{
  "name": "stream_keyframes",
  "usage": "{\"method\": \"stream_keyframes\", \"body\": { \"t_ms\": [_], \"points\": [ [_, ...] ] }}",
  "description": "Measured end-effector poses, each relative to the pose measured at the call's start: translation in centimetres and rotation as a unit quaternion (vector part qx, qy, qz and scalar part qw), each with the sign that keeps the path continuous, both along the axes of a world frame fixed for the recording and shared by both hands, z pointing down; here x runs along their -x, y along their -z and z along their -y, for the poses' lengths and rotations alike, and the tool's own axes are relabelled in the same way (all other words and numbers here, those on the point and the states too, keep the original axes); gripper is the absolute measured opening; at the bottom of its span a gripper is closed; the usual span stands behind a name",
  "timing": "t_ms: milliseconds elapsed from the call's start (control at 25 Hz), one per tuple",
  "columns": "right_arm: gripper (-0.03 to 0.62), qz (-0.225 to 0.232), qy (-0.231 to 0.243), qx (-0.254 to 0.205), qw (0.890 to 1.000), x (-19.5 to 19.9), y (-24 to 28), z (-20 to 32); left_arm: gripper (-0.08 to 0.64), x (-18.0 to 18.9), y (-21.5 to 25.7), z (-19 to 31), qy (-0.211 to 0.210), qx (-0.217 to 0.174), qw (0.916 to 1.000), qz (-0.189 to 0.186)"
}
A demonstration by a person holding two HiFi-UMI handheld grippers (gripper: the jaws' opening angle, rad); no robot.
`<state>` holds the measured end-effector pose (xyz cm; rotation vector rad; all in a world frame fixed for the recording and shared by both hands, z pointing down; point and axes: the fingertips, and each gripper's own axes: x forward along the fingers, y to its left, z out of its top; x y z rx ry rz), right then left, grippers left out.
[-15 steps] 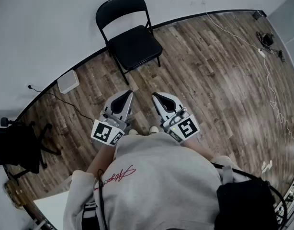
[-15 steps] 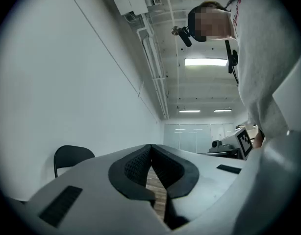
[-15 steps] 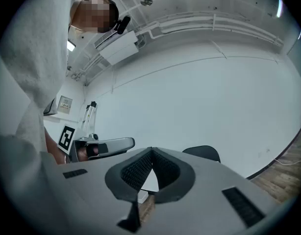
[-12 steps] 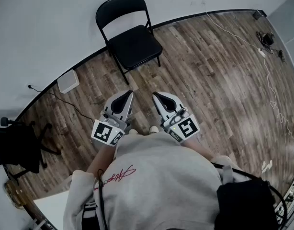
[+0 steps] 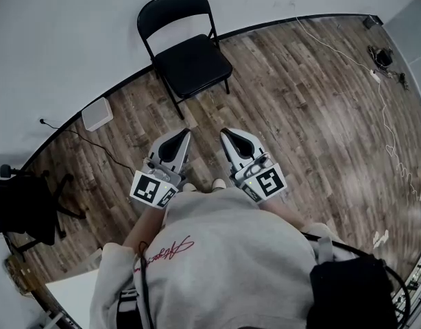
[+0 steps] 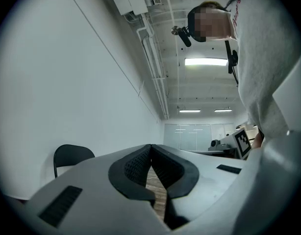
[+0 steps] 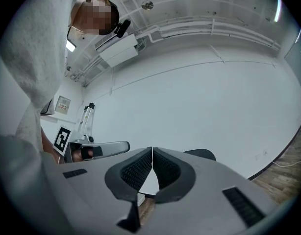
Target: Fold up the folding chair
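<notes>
We judge the fold not yet begun: our left gripper (image 5: 182,137) and right gripper (image 5: 225,134) — both clenched, empty — hover well short of the unfolded folding chair (image 5: 190,57); next, approach and open.

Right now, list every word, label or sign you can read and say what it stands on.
Nothing reads clearly.
Red script on the sweatshirt: cursive, too blurred to read.
Wall notice: too small to read.
Square markers on left gripper and right gripper: coded patterns, no words.
</notes>
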<state>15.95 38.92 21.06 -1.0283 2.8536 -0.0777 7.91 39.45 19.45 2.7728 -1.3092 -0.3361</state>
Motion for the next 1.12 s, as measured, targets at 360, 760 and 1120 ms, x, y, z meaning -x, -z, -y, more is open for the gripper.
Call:
{"method": "stream_keyframes", "body": {
  "t_ms": [360, 760, 1120],
  "points": [
    [0.015, -0.016, -0.01, -0.017, 1.0, -1.8, 0.0, 0.8, 0.017, -0.9, -0.2, 0.2, 0.013, 0.005, 0.9999, -0.002],
    [0.015, -0.042, 0.015, -0.065, 0.997, -4.4, 0.2, 3.0, 0.017, -3.0, -0.6, 1.4, 0.049, -0.001, 0.9987, -0.012],
    [0.015, -0.057, 0.001, -0.072, 0.996, -3.5, -1.0, 10.5, 0.017, -0.1, -2.7, 8.2, 0.076, 0.021, 0.9969, -0.003]
  ]
}}
